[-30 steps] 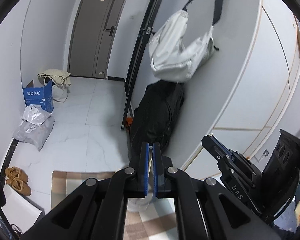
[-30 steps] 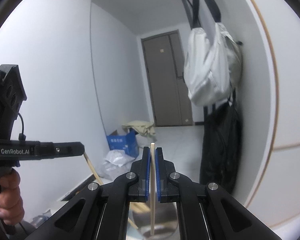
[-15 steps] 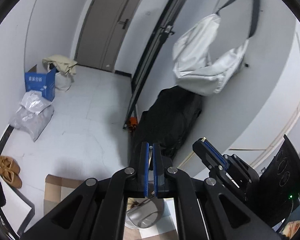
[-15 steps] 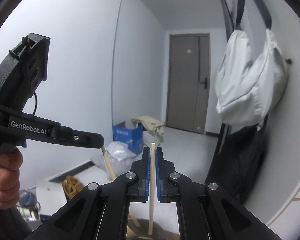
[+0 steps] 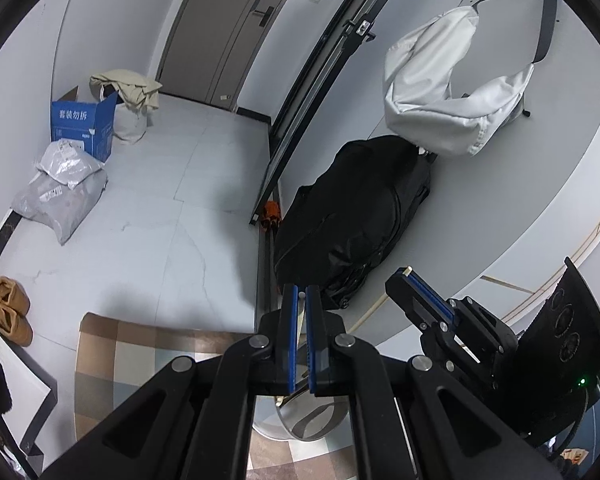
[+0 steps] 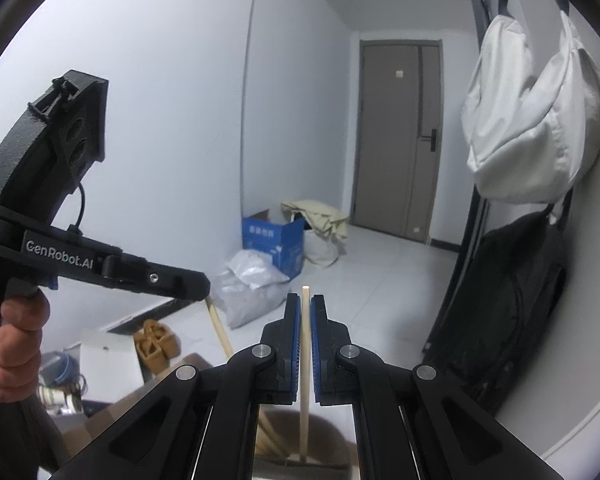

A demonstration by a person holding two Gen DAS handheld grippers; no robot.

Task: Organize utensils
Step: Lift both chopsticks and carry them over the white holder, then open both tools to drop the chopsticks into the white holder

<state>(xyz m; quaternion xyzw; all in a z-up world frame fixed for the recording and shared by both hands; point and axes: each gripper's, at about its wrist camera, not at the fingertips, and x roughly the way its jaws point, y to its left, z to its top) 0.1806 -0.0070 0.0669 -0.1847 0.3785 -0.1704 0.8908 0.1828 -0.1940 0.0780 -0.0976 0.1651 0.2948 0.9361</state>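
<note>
The right hand-held gripper [image 6: 306,332] is clamped on a thin pale wooden stick, most likely a chopstick [image 6: 304,380], which stands nearly upright between the blue pads. Its blunt top pokes out just above the fingertips, and its lower length runs down toward a round metal container [image 6: 284,468] seen directly beneath the jaws; whether the tip touches it cannot be told.

The left hand-held gripper [image 6: 198,284] is shut as well, and in the right wrist view a second wooden stick [image 6: 220,330] slants down from its tip toward the same container. In the left wrist view nothing shows between the closed blue pads, so the stick sits out of that camera's sight. A person's hand [image 6: 10,344] wraps the left handle.

Such a stick should be very light and stiff, with a smooth, narrow round body that can pivot or slide between flat pads. A grip near the upper third, as here, leaves a long free end below, good for aiming into the container but prone to swinging. Squeezing squarely across the shaft should stop it rolling; it is not fragile, though a sideways knock against the rim could lever it out of line.

Beyond lie the tiled floor [image 5: 204,184], a checked mat [image 5: 140,352] and a blue cardboard box [image 6: 274,240].
</note>
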